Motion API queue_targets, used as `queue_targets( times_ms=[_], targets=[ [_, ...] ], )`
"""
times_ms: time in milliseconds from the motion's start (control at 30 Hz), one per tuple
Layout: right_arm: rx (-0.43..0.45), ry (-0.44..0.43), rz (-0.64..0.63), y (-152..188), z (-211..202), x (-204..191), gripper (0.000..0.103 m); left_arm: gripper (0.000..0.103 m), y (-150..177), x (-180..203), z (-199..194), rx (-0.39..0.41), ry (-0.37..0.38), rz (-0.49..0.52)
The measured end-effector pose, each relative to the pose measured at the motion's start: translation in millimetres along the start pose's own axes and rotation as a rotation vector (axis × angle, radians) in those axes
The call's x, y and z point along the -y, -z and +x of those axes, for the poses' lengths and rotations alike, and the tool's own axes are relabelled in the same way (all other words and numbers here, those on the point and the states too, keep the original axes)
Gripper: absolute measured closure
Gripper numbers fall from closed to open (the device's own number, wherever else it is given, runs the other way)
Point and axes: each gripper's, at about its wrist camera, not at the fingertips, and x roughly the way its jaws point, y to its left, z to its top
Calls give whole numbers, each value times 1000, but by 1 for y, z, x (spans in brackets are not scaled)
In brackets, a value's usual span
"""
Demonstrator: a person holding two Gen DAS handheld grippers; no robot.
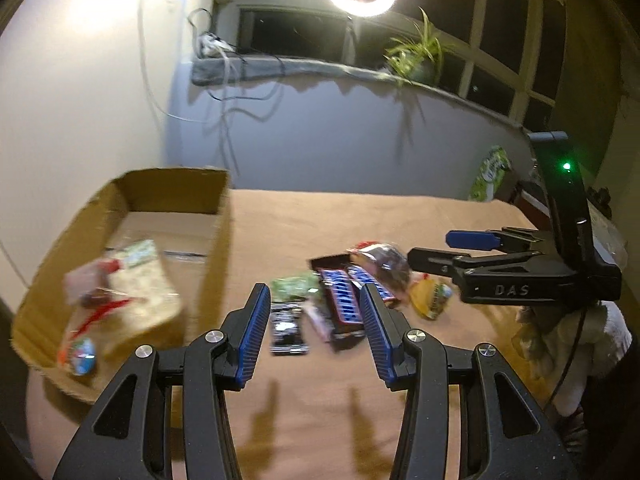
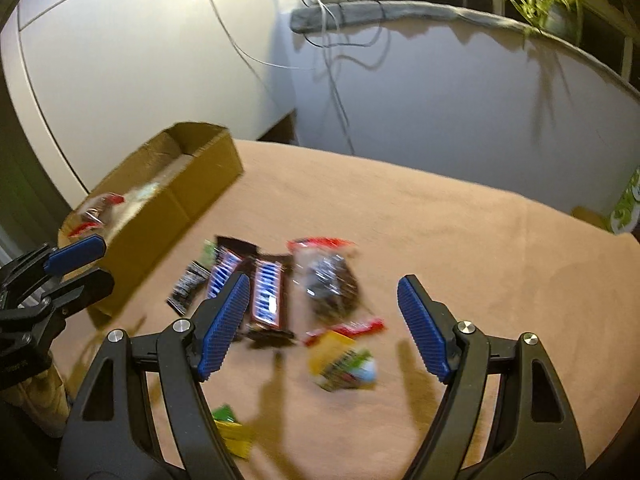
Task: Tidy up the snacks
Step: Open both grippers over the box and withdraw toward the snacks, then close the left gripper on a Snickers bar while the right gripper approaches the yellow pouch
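Snacks (image 2: 276, 300) are mostly still sitting loose on the counter (image 2: 460, 240); a few are lying in the cardboard box (image 1: 218, 216). Both hand-held grippers, left (image 1: 314, 332) and right (image 2: 324, 324), are hanging open, empty.

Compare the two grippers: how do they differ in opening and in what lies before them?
The left gripper has its jaws partly open, narrower than those of the right gripper, which stand wide. The left gripper points toward the chocolate bars near the cardboard box; the right gripper faces the clear bag of dark snacks and a yellow packet. Both have blue ribbed pads, hold nothing, and hang over the tan cloth.
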Motion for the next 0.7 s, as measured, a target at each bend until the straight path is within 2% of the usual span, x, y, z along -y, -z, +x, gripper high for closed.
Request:
queue_targets(
  times_ms=[233, 433, 533, 700],
  targets=[
    [-51, 15, -4, 19, 13, 18, 24, 61, -2, 21, 26, -60, 15, 21],
    [-76, 5, -27, 31, 21, 16, 25, 66, -1, 24, 49, -109, -6, 6],
    [-80, -3, -37, 33, 22, 13, 33, 69, -1, 25, 58, -125, -19, 1],
    [-85, -8, -50, 34, 26, 8, 39, 72, -2, 22, 71, -152, -30, -16]
  ],
)
